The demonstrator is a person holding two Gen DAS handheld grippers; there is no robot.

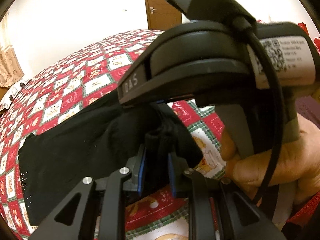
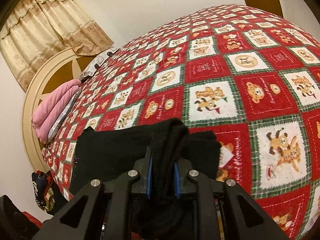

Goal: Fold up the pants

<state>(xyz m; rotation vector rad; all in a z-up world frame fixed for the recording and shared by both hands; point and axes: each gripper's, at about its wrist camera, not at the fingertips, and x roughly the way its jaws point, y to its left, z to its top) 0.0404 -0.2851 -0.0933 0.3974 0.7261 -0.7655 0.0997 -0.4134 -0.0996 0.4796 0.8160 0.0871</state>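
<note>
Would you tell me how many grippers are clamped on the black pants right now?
2. The left gripper pinches a bunched edge of the black pants above the quilt; the right gripper pinches another bunch, close beside the left one.

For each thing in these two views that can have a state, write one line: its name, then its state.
left gripper: shut on a bunch of black fabric
right gripper: shut on a bunch of black fabric
black pants: partly lifted, the rest lying on the quilt
quilt: spread flat over the bed
curtain: drawn shut
door: closed
</note>
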